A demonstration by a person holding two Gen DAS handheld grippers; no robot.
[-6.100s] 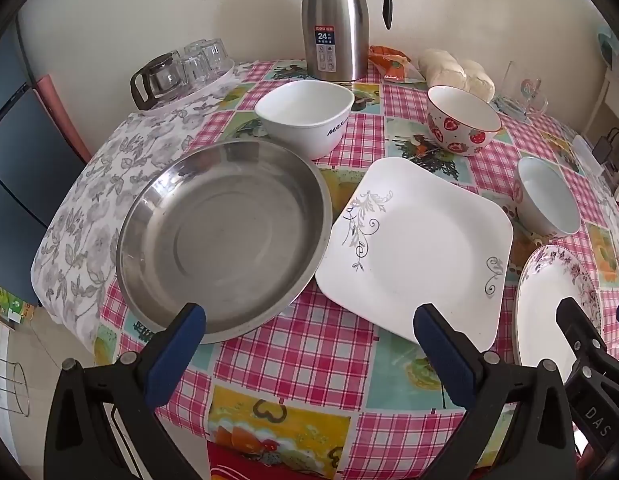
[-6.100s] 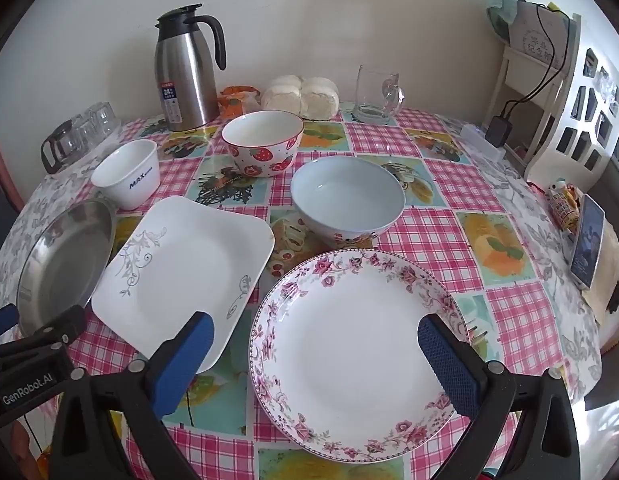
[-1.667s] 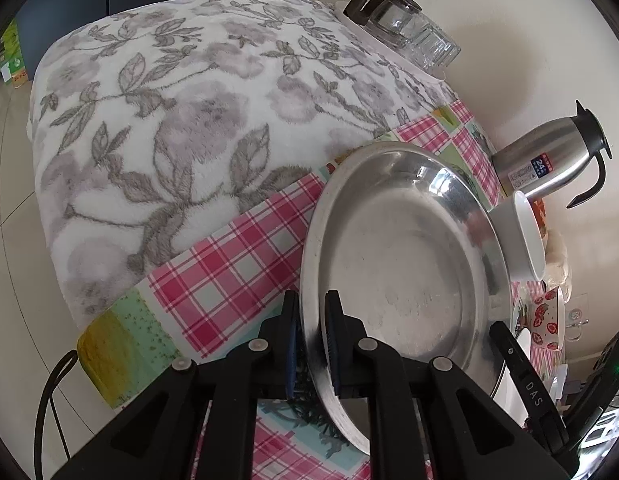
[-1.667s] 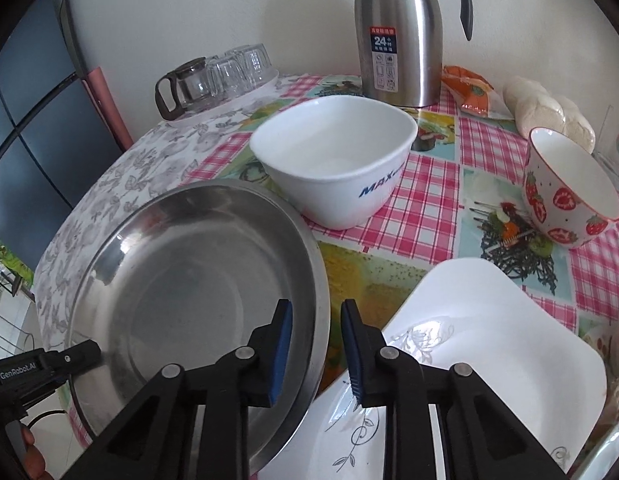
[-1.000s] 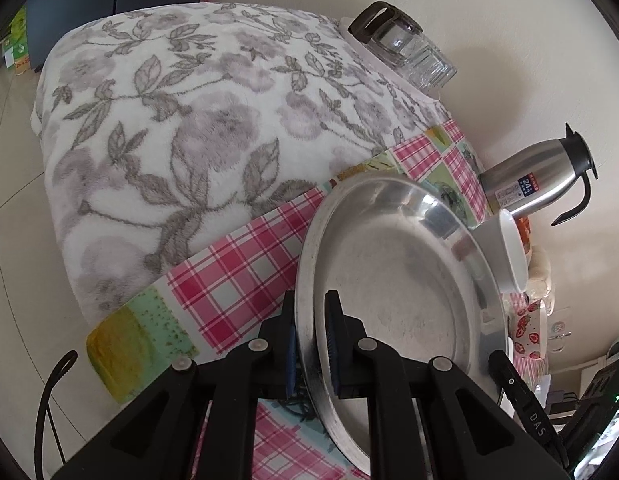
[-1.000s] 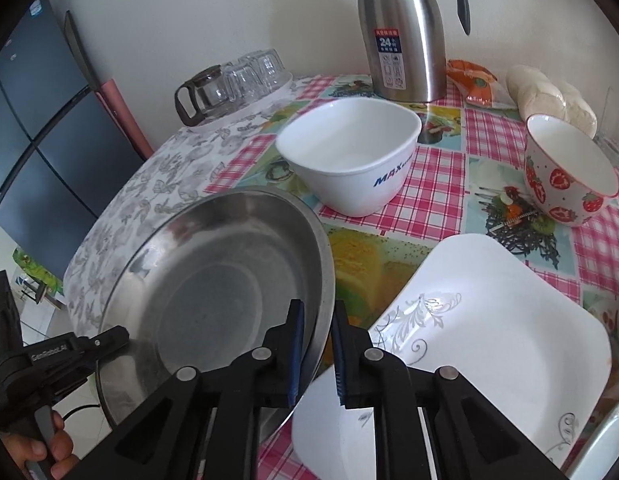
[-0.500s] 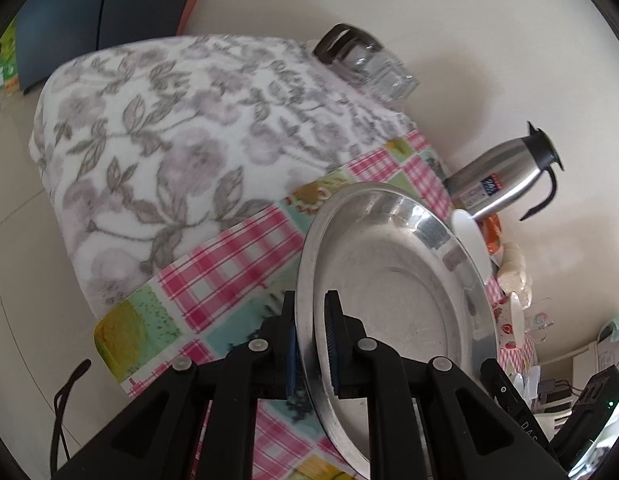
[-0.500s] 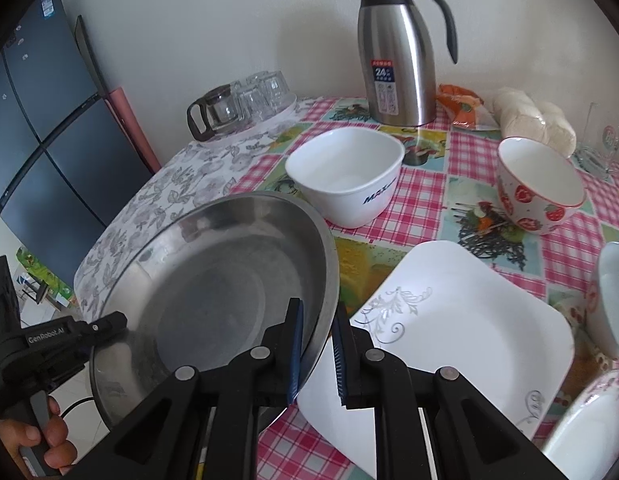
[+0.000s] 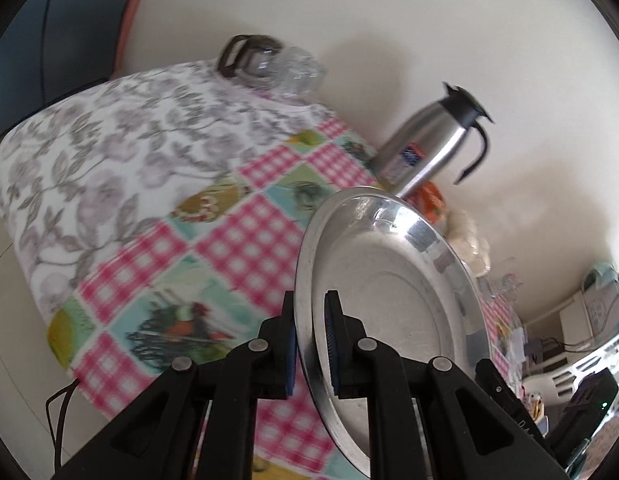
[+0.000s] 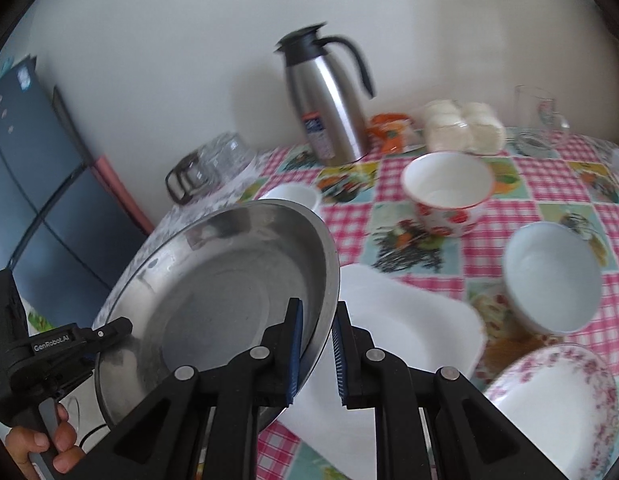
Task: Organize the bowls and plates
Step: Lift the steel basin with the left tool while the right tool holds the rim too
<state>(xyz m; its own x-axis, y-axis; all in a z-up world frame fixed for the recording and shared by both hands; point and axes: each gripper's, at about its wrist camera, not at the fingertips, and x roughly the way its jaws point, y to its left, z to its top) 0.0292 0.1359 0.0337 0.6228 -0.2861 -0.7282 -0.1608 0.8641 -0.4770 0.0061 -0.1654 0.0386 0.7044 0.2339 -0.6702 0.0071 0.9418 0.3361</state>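
Right wrist view: steel plate [image 10: 213, 300] now lifted clear of the table [image 10: 549, 184], tilted, above the square plate [image 10: 409, 320]. Right gripper [image 10: 315, 354] and left gripper [image 9: 311, 354] both clamp its rim. Likely stacking next.

three plates [image 10: 213, 300], three bowls [image 10: 447, 186] (one hidden partly)

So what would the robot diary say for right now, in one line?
step: lifting steel plate | left gripper: shut on rim | right gripper: shut on opposite rim | plate: tilted, above table | square white plate: on table
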